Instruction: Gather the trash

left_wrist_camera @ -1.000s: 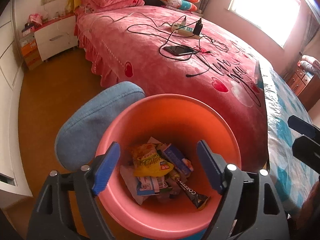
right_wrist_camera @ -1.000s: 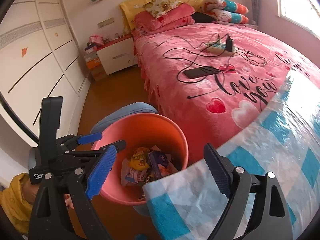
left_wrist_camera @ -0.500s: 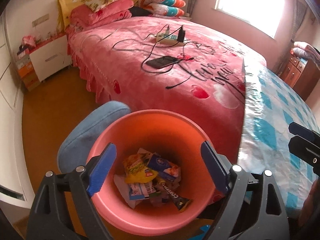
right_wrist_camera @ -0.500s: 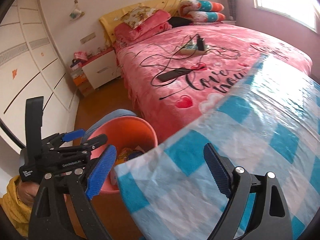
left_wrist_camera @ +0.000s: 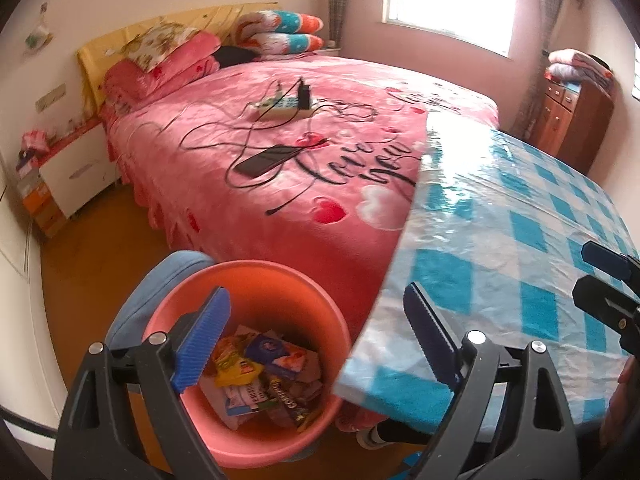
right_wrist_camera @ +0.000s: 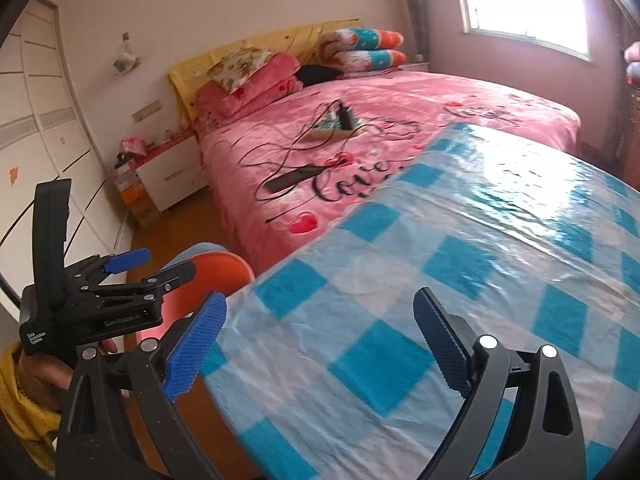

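Observation:
The orange bin (left_wrist_camera: 256, 266) stands on the floor between the bed and the table, holding several wrappers (left_wrist_camera: 260, 376). My left gripper (left_wrist_camera: 316, 294) hovers above the bin's right rim and the table corner. Its jaws are opening and nothing is between them. My right gripper (right_wrist_camera: 320, 298) hangs over the blue-and-white checked tablecloth (right_wrist_camera: 440, 280), jaws also opening and empty. In the right wrist view the left gripper (right_wrist_camera: 156, 266) shows at the left, in front of the bin (right_wrist_camera: 224, 268). The right gripper (left_wrist_camera: 592, 274) shows at the right edge of the left wrist view.
A pink bed (left_wrist_camera: 280, 140) lies beyond, with a phone (left_wrist_camera: 264, 160), a power strip (left_wrist_camera: 284, 106) and cables on it. A blue padded seat (left_wrist_camera: 160, 280) sits behind the bin. A white nightstand (left_wrist_camera: 76, 168) is at the left and a wooden cabinet (left_wrist_camera: 576, 116) at the right.
Both views have swung away from the bin toward the checked table, and the bin has slid to the lower left. Both grippers' jaws stand slightly wider.

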A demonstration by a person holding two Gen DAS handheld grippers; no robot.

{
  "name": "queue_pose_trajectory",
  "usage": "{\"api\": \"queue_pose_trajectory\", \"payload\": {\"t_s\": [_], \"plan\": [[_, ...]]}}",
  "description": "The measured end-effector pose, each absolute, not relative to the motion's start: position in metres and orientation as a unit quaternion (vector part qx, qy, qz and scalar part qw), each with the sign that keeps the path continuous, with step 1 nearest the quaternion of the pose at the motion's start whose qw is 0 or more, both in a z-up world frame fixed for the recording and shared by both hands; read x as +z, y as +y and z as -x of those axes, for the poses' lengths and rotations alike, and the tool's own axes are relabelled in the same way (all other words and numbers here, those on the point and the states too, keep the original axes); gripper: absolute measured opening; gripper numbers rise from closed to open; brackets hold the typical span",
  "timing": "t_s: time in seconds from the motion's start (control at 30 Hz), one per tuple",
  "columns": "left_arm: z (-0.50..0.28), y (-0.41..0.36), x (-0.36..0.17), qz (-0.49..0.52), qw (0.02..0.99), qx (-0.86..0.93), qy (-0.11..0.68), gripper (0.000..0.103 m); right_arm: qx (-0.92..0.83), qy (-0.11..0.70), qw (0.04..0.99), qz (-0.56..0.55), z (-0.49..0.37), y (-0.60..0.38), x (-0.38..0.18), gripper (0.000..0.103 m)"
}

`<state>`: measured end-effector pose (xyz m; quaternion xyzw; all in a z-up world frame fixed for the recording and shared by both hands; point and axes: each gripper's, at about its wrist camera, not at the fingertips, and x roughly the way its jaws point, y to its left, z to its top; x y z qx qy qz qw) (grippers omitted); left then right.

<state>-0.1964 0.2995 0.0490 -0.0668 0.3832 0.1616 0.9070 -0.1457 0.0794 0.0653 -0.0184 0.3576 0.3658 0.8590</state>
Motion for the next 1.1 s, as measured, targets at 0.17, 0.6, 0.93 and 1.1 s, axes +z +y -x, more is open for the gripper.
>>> {"api": "queue_pose_trajectory", "payload": {"t_s": [0.17,0.6,0.93,1.1], "plan": [[0.188,0.277,0.057,0.06,0.913,0.146,0.377,0.093,0.343,0.349,0.872,0.011,0.145,0.051,0.068,0.094],[0.167,0.224,0.071,0.03,0.924,0.108,0.366,0.096,0.303,0.329,0.894,-0.012,0.139,-0.002,0.073,0.094],[0.145,0.185,0.075,0.021,0.929,0.08,0.362,0.096,0.267,0.318,0.909,-0.034,0.13,-0.043,0.075,0.094],[0.134,0.166,0.076,0.016,0.93,0.068,0.362,0.096,0.244,0.316,0.916,-0.038,0.126,-0.065,0.071,0.094]]}}
